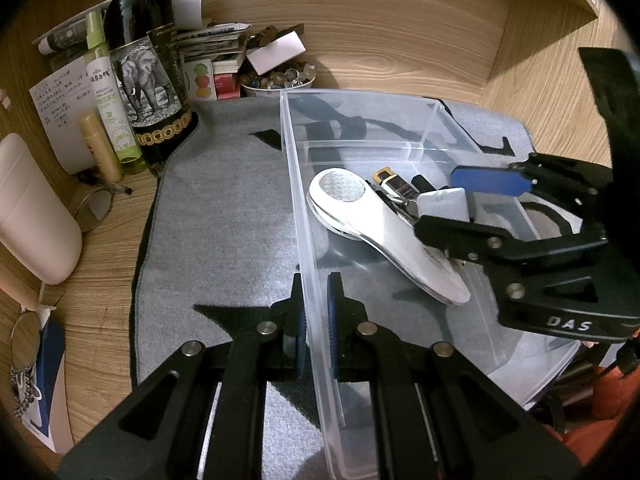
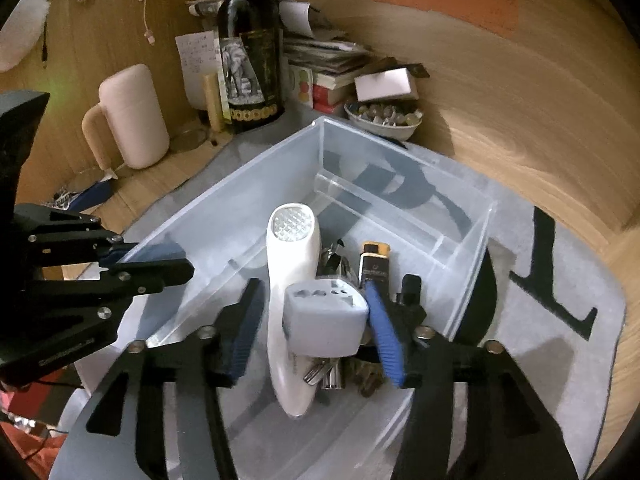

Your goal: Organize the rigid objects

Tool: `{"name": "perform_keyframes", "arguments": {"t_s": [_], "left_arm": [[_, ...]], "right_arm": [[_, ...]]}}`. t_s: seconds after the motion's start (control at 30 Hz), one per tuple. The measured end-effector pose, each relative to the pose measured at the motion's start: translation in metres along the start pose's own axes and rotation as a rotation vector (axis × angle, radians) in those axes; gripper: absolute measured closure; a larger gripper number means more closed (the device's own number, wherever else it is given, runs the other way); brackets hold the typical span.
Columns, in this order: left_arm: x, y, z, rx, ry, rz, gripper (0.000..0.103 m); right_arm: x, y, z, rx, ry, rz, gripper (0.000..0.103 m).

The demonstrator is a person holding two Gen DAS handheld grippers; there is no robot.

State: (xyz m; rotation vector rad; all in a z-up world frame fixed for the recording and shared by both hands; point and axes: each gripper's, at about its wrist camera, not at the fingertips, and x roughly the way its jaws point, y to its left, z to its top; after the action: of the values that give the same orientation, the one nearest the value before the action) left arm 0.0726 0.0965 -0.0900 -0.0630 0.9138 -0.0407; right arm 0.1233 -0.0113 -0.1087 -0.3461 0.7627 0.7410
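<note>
Fingers of the left gripper [image 1: 316,320] pinch the near left wall of a clear plastic bin [image 1: 292,184], one blue pad outside the wall and one inside, clamped tight on the thin plastic. The bin sits on a grey felt mat [image 1: 224,216] with black lettering, spread over a wooden tabletop [image 1: 400,40]. A clear divider splits the bin into two compartments; the far one shows only the mat's lettering through its floor.

In the near compartment lies one long white handheld device [image 1: 384,228] with a round faceted lens at its far end, its handle pointing toward the cameras. Beside it to the right rest one black-and-gold lighter [image 2: 375,264], a few metal pieces too jumbled to count, and one small black object [image 2: 410,284].

Further right, the right gripper [image 2: 316,320] reaches into the bin with its fingers spread wide. One pale grey travel adapter [image 2: 326,320], a rounded block with socket holes on top, sits between them; the right blue pad touches its side, while the left pad stands apart from it. Whether the adapter is carried or rests on the items below cannot be told.

Against the back wall, left of the bin, stand one dark wine bottle [image 1: 148,64] with an elephant label, one green spray bottle [image 1: 108,92] and one pink jug [image 2: 132,116]; a bowl of small stones [image 2: 384,120] sits behind the bin.
</note>
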Motion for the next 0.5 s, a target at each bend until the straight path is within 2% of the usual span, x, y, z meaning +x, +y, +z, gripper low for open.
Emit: {"name": "perform_keyframes", "arguments": {"t_s": [0.17, 0.3, 0.4, 0.47, 0.5], "left_arm": [[-0.001, 0.000, 0.001, 0.009, -0.014, 0.017, 0.095], [-0.010, 0.002, 0.005, 0.004, -0.042, 0.026, 0.091], [-0.020, 0.003, 0.008, 0.004, -0.075, 0.035, 0.080], [-0.028, 0.002, 0.010, 0.008, -0.098, 0.035, 0.067], [-0.032, 0.000, 0.010, 0.009, -0.110, 0.031, 0.065]], "right_arm": [[-0.013, -0.002, -0.001, 0.010, -0.026, 0.003, 0.049], [-0.029, -0.004, -0.004, 0.024, -0.064, -0.007, 0.038], [-0.043, -0.006, -0.007, 0.035, -0.098, -0.010, 0.037], [-0.053, -0.006, -0.009, 0.043, -0.118, -0.014, 0.035], [-0.059, -0.006, -0.011, 0.047, -0.132, -0.023, 0.033]]}}
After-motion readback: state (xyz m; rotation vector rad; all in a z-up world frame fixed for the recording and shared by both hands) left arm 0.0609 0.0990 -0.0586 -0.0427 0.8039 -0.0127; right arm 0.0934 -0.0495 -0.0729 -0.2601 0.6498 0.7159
